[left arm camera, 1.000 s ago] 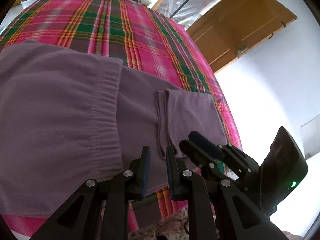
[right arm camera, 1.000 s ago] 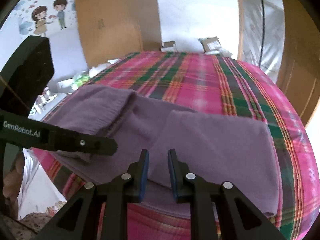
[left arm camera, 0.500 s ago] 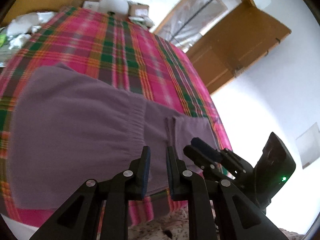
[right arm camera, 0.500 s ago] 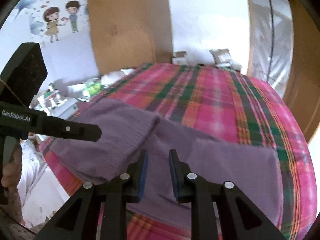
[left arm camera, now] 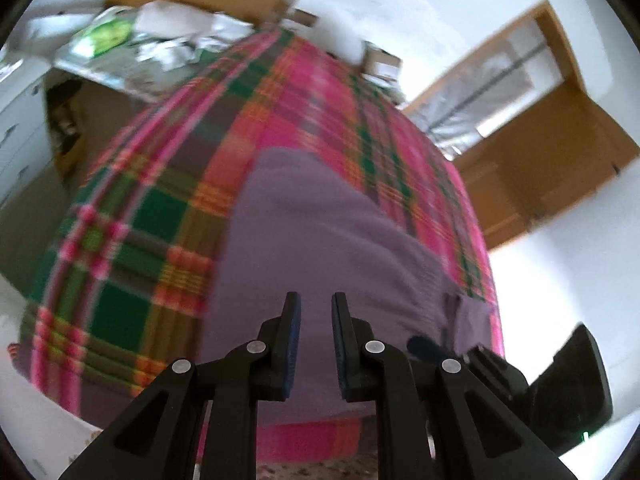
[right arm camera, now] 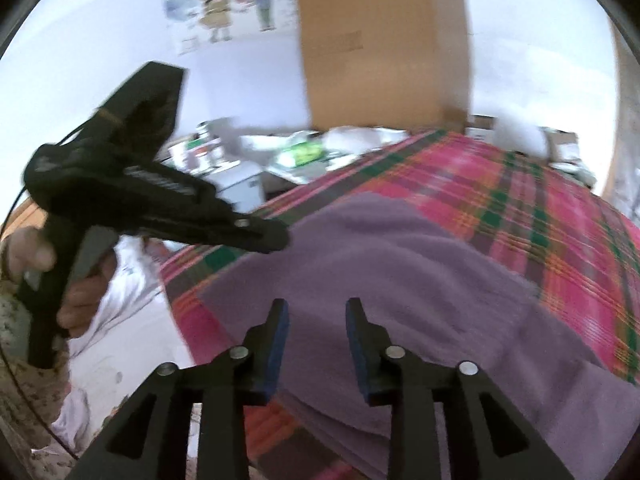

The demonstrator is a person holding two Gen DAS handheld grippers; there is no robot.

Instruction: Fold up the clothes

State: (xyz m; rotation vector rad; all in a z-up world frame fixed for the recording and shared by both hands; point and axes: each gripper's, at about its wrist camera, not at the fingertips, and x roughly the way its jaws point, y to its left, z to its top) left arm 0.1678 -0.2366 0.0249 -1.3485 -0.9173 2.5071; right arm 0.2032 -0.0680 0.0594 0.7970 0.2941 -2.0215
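A folded purple fleece garment [left arm camera: 320, 248] lies flat on a pink-and-green plaid blanket [left arm camera: 160, 216]. My left gripper [left arm camera: 313, 304] hovers above the garment's near edge, open, with nothing between its fingers. In the right wrist view the same purple garment [right arm camera: 420, 280] spreads over the plaid blanket [right arm camera: 560, 200], and my right gripper [right arm camera: 316, 308] is open above its near left corner, holding nothing. The left gripper's black body [right arm camera: 132, 196] shows at the left, held in a hand [right arm camera: 80, 300]. The right gripper's body [left arm camera: 560, 384] sits at the lower right of the left wrist view.
A cluttered white side surface with plastic bags [left arm camera: 132, 48] stands past the bed's left side. A tall cardboard box [right arm camera: 384, 44] leans against the wall. Wooden door panels [left arm camera: 552, 152] are at the right. The bed edge drops off just below both grippers.
Both grippers have pulled back and swung left, so the garment's left end is now under them. The right gripper's fingers have spread wider. The views are motion-blurred.
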